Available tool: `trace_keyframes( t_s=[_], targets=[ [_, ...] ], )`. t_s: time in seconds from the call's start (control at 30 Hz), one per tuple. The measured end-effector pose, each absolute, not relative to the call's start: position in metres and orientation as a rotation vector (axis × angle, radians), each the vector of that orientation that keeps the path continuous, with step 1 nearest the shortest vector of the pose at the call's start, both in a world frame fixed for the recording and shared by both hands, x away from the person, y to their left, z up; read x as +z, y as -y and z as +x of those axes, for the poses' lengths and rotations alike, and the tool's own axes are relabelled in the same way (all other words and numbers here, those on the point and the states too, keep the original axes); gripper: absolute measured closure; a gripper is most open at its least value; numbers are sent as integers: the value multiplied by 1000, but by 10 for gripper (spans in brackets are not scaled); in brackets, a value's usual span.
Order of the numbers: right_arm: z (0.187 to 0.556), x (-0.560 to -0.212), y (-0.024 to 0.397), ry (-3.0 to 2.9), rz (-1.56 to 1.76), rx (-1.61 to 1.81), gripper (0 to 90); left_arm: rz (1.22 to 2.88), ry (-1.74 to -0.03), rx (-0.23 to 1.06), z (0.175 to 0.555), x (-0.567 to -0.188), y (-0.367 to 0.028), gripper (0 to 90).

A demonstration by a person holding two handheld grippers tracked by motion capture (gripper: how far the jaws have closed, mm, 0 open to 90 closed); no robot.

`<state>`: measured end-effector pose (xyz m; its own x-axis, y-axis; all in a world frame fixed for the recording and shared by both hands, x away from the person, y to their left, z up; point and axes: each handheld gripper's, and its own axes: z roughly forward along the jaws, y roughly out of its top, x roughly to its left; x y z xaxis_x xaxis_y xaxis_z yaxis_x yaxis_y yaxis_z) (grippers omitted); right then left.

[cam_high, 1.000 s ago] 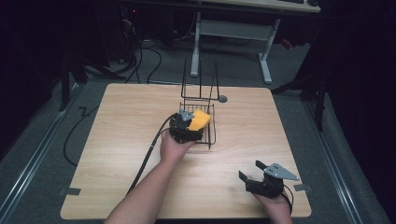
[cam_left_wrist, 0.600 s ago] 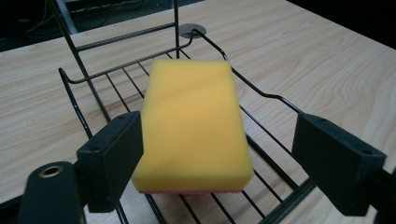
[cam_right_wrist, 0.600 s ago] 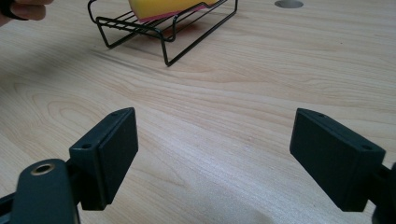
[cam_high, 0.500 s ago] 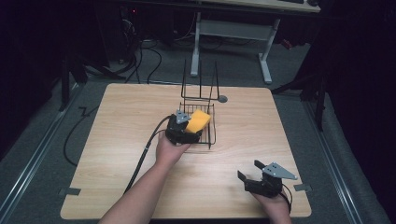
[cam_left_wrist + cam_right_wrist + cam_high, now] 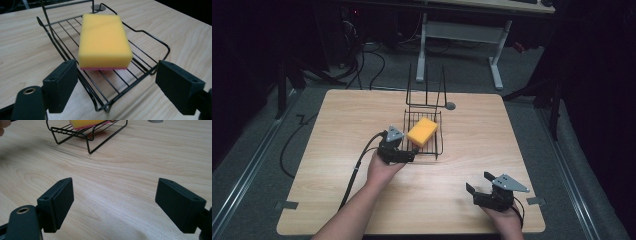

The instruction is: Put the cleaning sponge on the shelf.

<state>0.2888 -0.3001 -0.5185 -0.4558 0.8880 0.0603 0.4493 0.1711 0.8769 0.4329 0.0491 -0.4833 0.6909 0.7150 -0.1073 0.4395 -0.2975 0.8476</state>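
A yellow sponge (image 5: 422, 131) with a pink underside lies flat on a black wire rack (image 5: 438, 146) at the middle of the wooden table. My left gripper (image 5: 408, 153) stands open at the rack's near-left corner, just short of the sponge. In the left gripper view the sponge (image 5: 103, 41) rests on the rack (image 5: 150, 45) beyond my open left gripper (image 5: 116, 82), whose jaws straddle the rack's front corner without touching the sponge. My right gripper (image 5: 478, 182) stands open and empty near the table's front right; in its own view the right gripper (image 5: 113, 200) hovers over bare wood, with the rack (image 5: 87, 133) far ahead.
Tall upright wires (image 5: 427, 85) rise from the rack's far end. A grey cable grommet (image 5: 450, 106) sits in the table behind the rack. The left gripper's cable (image 5: 354, 172) trails off the front edge. A white desk frame (image 5: 462, 30) stands beyond the table.
My left gripper has drawn back from the sponge toward the near-left. The sponge stays on the rack. The right gripper has not moved.
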Motion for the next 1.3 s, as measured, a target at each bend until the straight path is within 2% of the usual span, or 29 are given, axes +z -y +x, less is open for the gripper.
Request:
trace_keyframes(
  t_s=[0.37, 0.67, 0.93, 1.03, 1.3],
  targets=[
    [289, -519, 300, -1983, 1251, 1224, 153, 1935, -868, 345, 405, -490, -83, 182],
    [288, -520, 298, -1985, 1253, 1222, 154, 1932, -890, 326, 377, -498, -134, 184],
    [287, -520, 297, -1977, 1256, 1223, 154, 1955, -974, 383, 343, -513, -193, 186],
    [286, -519, 296, -1969, 1258, 1231, 153, 1970, -1020, 451, 324, -521, -214, 190],
    [284, -517, 293, -1946, 1253, 1235, 153, 1925, -1050, 466, 314, -518, -230, 188]
  ],
)
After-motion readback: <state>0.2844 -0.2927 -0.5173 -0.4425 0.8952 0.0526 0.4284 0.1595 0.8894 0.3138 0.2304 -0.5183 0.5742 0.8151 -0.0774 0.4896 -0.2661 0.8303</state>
